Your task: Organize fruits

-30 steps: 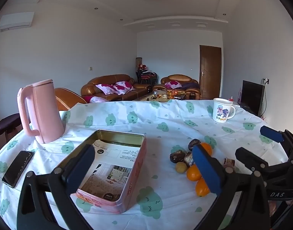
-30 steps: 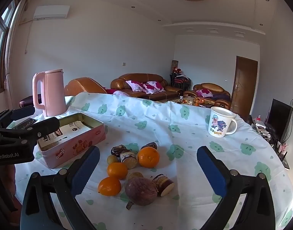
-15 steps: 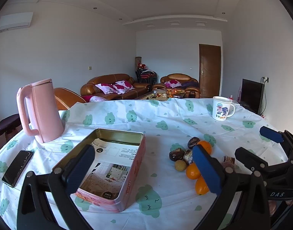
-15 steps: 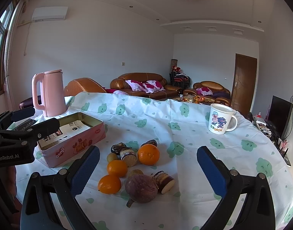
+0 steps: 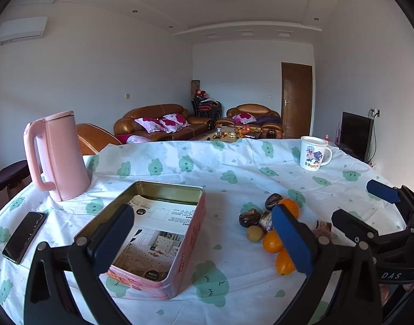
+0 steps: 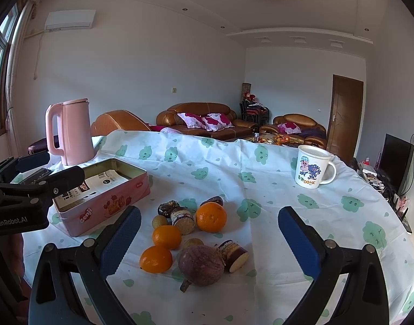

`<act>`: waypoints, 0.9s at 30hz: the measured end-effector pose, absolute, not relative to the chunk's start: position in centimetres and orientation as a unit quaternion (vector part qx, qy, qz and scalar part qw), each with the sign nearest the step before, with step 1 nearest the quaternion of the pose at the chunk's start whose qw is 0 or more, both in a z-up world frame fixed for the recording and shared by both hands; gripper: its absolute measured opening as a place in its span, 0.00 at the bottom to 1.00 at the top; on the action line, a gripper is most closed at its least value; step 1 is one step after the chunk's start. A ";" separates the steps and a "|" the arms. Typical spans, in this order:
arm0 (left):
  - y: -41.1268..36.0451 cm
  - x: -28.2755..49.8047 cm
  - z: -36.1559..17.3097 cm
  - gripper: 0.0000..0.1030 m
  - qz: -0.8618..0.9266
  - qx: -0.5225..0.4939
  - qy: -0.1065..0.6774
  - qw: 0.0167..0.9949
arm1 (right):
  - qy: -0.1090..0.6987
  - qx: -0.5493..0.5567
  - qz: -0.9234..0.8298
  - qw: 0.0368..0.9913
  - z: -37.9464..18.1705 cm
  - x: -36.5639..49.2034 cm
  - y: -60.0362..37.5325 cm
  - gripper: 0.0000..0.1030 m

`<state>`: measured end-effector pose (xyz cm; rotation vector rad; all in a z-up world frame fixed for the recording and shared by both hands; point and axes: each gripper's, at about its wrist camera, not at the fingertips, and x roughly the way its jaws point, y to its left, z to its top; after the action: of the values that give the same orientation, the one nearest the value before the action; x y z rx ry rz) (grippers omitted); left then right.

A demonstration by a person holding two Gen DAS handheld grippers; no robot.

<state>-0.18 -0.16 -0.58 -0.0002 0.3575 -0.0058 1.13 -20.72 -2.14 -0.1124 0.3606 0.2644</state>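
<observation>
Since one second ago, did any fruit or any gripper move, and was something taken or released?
Almost nothing changed. Both cameras drifted slightly, so the white cartoon mug sits a little lower in both views. The left gripper and right gripper stay open and empty. The oranges, the dark purple fruit and the open pink metal tin lie where they were; nothing was taken or released.

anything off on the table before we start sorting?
Nothing spilled or tipped. The fruit pile sits loose on the tablecloth, not in the open pink tin, which holds only a printed leaflet. Some pieces look cut open. A phone lies near the table edge. Both grippers are open and empty.
</observation>
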 end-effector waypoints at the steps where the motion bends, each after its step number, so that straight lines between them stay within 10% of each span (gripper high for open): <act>1: -0.2 -0.2 -0.6 1.00 -0.003 0.000 0.178 0.984 | 0.179 -0.055 0.131 0.974 -2.2 1.1 -20.7 0.99; 27: -0.1 -0.2 -0.6 1.00 -0.003 -0.001 0.179 0.984 | 0.182 -0.054 0.131 0.973 -2.5 1.1 -20.7 0.99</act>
<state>-0.16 -0.09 -0.63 -0.0019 0.3595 -0.0067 1.14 -20.71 -2.49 -0.1095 0.3675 0.2650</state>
